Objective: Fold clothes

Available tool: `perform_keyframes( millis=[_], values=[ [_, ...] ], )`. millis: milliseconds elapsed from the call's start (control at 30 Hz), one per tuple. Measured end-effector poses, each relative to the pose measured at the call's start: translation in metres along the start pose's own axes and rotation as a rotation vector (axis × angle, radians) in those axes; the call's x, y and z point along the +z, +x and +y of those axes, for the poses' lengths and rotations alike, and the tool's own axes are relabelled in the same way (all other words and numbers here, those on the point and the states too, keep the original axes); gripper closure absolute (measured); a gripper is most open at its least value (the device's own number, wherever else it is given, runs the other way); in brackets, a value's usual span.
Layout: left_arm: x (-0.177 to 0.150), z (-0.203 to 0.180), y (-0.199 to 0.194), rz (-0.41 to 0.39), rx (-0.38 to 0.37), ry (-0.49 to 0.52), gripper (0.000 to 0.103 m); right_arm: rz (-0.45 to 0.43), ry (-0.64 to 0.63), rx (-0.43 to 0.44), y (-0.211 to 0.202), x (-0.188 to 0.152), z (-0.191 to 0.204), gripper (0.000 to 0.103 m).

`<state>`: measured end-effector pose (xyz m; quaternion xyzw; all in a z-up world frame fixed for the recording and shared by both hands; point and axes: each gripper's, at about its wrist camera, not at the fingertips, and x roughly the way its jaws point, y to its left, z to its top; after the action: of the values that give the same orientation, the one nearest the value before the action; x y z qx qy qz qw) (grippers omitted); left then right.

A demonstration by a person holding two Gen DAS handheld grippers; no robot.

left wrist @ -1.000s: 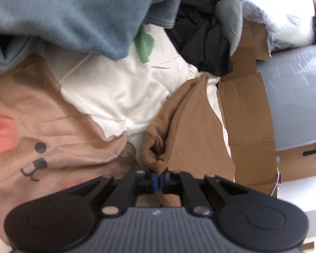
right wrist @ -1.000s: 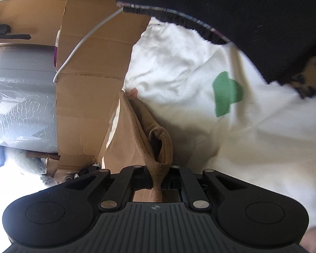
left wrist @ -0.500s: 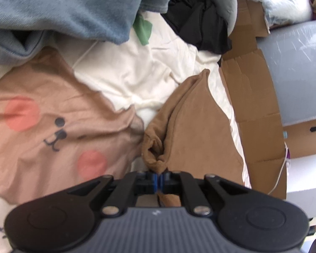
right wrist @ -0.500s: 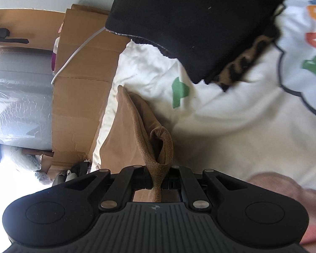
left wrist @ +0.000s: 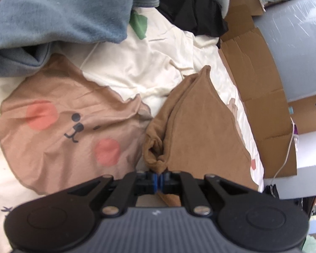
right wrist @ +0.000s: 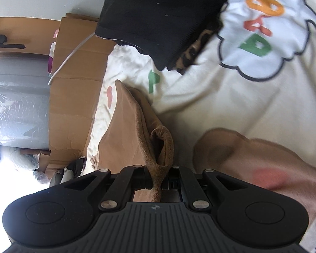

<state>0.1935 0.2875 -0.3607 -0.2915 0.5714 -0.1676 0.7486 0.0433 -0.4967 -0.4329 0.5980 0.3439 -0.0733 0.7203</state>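
A brown garment (left wrist: 200, 126) lies stretched over a cream printed bedsheet (left wrist: 149, 67), near the sheet's right edge. My left gripper (left wrist: 159, 178) is shut on one bunched corner of it. In the right wrist view the same brown garment (right wrist: 126, 130) runs away from my right gripper (right wrist: 157, 181), which is shut on another bunched corner, the cloth standing up in a fold between the jaws. Both held corners are lifted off the sheet.
A blue-grey fleece (left wrist: 59, 14) and black clothing (left wrist: 191, 10) are piled at the far side. A black garment (right wrist: 158, 21) lies over the sheet. Flattened cardboard (left wrist: 261, 80) and a plastic-wrapped grey mattress (left wrist: 299, 42) border the bed. A white cable (right wrist: 71, 52) crosses the cardboard.
Both grippers have drawn back with the brown garment held, so more of the sheet shows: the bear-face print on the left, the lettered cloud print on the right.
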Motion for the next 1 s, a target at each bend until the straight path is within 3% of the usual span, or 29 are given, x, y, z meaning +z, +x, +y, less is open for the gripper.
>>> perform_keyframes(
  millis=[333,467,767,1000],
  values=[
    [-0.011,0.022,0.007,0.023,0.033,-0.026,0.100,0.022,0.057,-0.070,0.006,-0.009,-0.030,0.100],
    [-0.013,0.028,0.018,0.033,0.052,-0.026,0.100,0.030,0.072,-0.114,0.006,-0.008,-0.035,0.088],
    [-0.015,0.031,0.018,0.035,0.048,-0.032,0.100,0.014,0.147,-0.195,-0.013,0.000,-0.043,0.086],
    [-0.014,0.030,0.021,0.044,0.068,-0.029,0.100,0.017,0.030,-0.201,-0.024,0.002,-0.019,0.084]
  ],
)
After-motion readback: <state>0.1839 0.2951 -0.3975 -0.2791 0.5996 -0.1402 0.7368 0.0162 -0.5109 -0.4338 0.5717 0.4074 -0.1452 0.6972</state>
